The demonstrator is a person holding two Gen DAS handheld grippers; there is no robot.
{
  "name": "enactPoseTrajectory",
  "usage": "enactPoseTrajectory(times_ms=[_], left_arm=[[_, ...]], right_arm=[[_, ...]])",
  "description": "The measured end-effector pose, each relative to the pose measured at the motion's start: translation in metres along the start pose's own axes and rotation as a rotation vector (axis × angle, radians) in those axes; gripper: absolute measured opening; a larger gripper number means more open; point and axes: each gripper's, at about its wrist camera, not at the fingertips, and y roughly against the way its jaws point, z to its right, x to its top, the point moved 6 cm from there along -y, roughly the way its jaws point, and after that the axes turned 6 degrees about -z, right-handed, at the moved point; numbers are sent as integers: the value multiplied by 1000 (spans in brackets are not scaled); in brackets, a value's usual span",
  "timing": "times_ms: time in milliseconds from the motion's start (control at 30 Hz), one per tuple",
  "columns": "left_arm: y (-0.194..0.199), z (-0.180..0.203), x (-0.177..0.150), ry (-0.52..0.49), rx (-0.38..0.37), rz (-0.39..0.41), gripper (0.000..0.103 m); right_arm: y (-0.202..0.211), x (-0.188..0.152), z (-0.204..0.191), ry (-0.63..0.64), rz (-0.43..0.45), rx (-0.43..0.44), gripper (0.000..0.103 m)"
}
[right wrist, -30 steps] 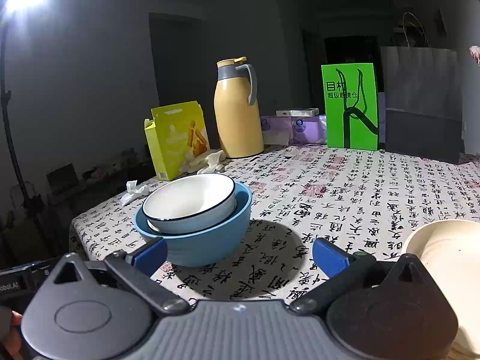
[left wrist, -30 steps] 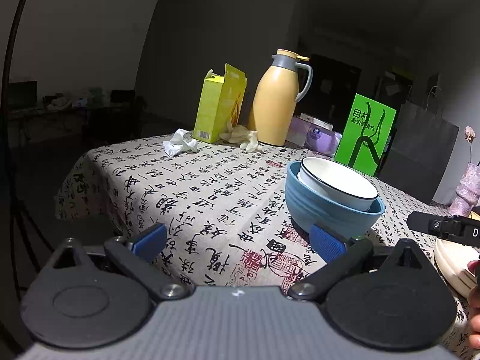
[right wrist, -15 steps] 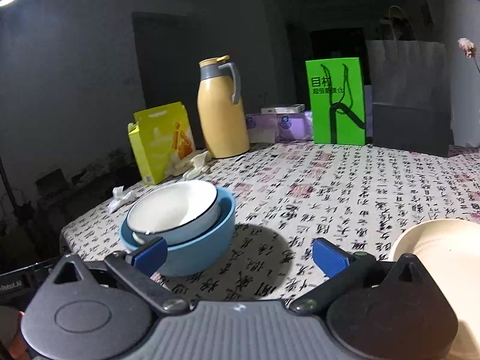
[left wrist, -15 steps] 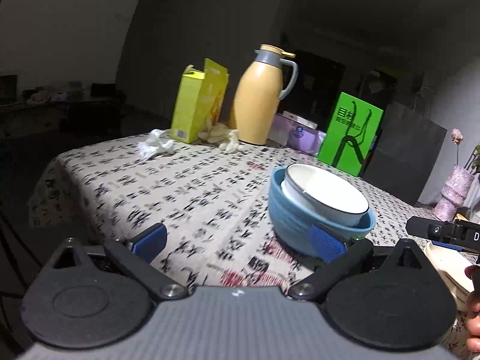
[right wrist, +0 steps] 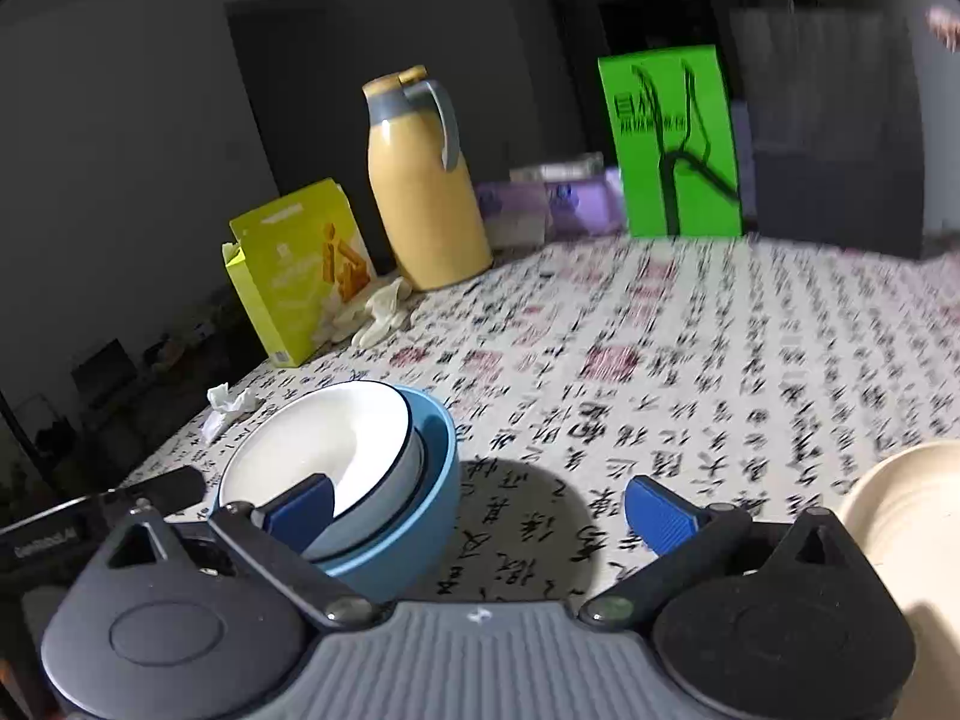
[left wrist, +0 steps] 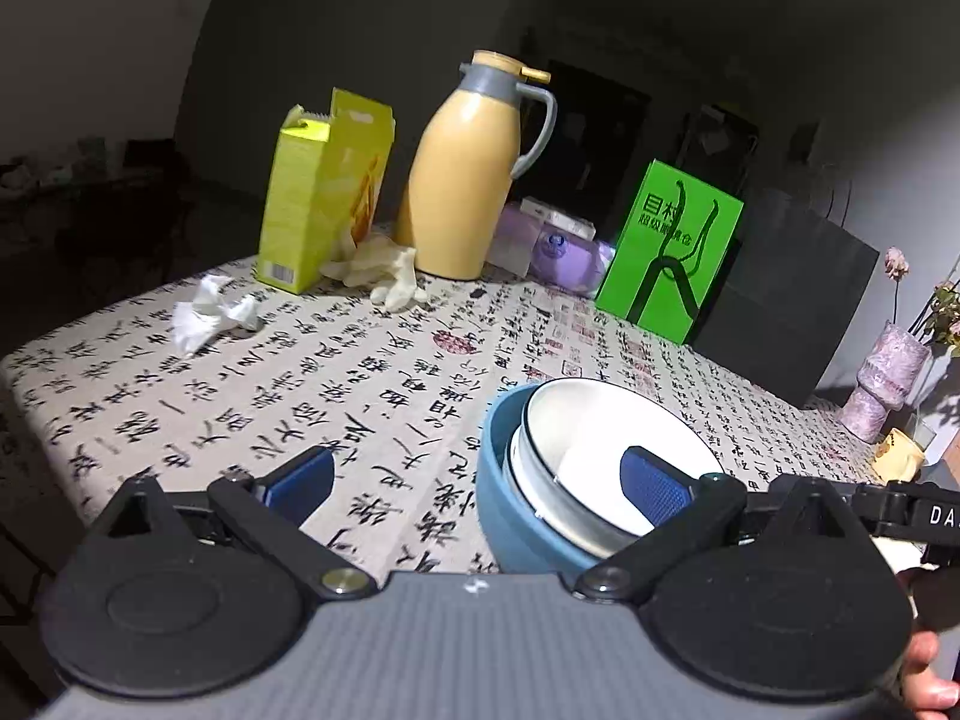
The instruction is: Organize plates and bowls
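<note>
A white bowl with a dark rim [left wrist: 600, 450] [right wrist: 324, 444] sits nested inside a blue bowl [left wrist: 504, 510] [right wrist: 426, 492] on the calligraphy-print tablecloth [left wrist: 300, 384]. My left gripper [left wrist: 474, 480] is open above the cloth; its right fingertip hangs over the white bowl and its left one over bare cloth. My right gripper [right wrist: 480, 507] is open too, with its left fingertip in front of the bowls and nothing between its fingers. A cream plate [right wrist: 900, 510] lies at the right edge of the right wrist view.
At the back stand a yellow-green carton [left wrist: 318, 192], a tan thermos jug [left wrist: 468, 174], purple packs [left wrist: 552, 246], a green box [left wrist: 672, 252] and a dark paper bag [left wrist: 786, 294]. Crumpled tissue [left wrist: 204, 312] and pale gloves [left wrist: 384, 270] lie on the cloth. A vase [left wrist: 882, 378] stands far right.
Both grippers have risen and tilted down over the table. The left one has closed in on the nested bowls, its right fingertip now over the white bowl. The bowls have not moved.
</note>
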Motion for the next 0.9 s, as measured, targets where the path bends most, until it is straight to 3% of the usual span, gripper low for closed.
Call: enactPoseTrajectory(times_ms=[133, 267, 333, 467, 600, 800, 900], left_arm=[[-17, 1, 9, 34, -21, -63, 103], [-34, -3, 17, 71, -16, -137, 103], [-43, -6, 20, 75, 8, -177, 103], [-58, -4, 24, 85, -15, -272, 102], [-70, 0, 25, 96, -37, -360, 94], [-84, 0, 17, 148, -93, -474, 75], [-88, 0, 16, 156, -104, -496, 72]], right_arm=[[-20, 10, -5, -36, -70, 55, 103], [-38, 16, -12, -49, -131, 50, 102], [-48, 15, -15, -64, -173, 61, 98], [-61, 13, -21, -96, -243, 85, 94], [-68, 15, -19, -151, -290, 84, 91], [-79, 13, -16, -225, -364, 128, 75], [-82, 12, -19, -241, -376, 148, 72]])
